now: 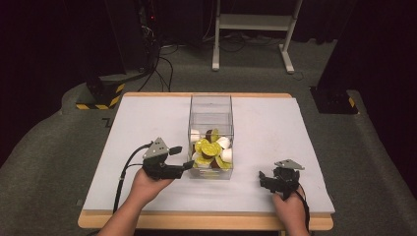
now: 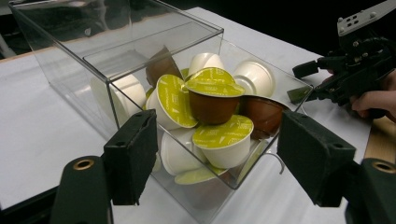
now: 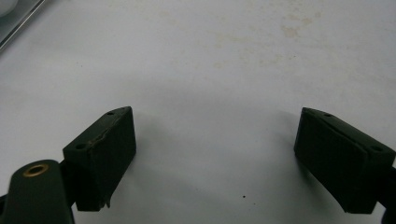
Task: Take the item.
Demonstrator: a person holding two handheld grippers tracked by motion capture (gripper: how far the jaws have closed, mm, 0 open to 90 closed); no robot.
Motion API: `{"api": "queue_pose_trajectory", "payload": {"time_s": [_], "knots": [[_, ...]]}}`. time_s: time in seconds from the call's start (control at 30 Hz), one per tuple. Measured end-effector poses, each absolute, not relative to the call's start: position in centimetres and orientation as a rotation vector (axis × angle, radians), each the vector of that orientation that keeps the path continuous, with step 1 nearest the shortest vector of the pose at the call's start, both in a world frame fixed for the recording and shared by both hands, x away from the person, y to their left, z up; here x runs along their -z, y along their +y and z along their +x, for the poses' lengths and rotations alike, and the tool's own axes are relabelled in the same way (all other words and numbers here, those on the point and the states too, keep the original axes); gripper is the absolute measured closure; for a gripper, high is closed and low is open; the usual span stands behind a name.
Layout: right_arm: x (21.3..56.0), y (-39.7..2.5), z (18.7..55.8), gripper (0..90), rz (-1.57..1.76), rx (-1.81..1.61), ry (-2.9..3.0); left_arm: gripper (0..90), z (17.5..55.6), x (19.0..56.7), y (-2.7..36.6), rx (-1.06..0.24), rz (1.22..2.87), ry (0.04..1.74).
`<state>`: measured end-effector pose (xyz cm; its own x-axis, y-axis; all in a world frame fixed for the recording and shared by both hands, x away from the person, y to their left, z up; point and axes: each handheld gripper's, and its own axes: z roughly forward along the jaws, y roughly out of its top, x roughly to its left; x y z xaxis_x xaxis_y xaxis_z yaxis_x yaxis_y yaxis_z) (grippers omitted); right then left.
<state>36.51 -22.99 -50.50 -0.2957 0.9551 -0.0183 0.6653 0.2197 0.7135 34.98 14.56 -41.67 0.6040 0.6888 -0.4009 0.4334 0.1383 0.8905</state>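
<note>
Two grippers are in play, and I have both with jaws apart, holding nothing. My left gripper [image 1: 181, 158] sits at the near left corner of the clear box [image 1: 210, 105] in the middle of the table [image 1: 295, 128], its jaws framing the heap of coffee pods [image 2: 212, 116] inside. My right gripper [image 1: 266, 178] rests low over bare tabletop, well apart from the box. My worry is the box wall: if I push the left jaws forward they could hit the clear plastic and shove the box. The pods lie loose and tilted, so a pinch on a rounded side could let one slip out.
</note>
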Motion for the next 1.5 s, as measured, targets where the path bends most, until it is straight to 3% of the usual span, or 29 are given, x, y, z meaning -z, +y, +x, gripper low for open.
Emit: {"api": "queue_pose_trajectory", "payload": {"time_s": [0.67, 1.5], "knots": [[50.5, -23.0, 36.5, 12.8, 1.491, -0.841, 2.042, 28.2, 37.5, 41.3, 12.0, -0.186, 1.544, 0.980], [50.5, -23.0, 36.5, 12.8, 1.494, -0.841, 2.041, 28.0, 40.1, 42.5, 8.8, -0.221, 1.642, 0.997]]}}
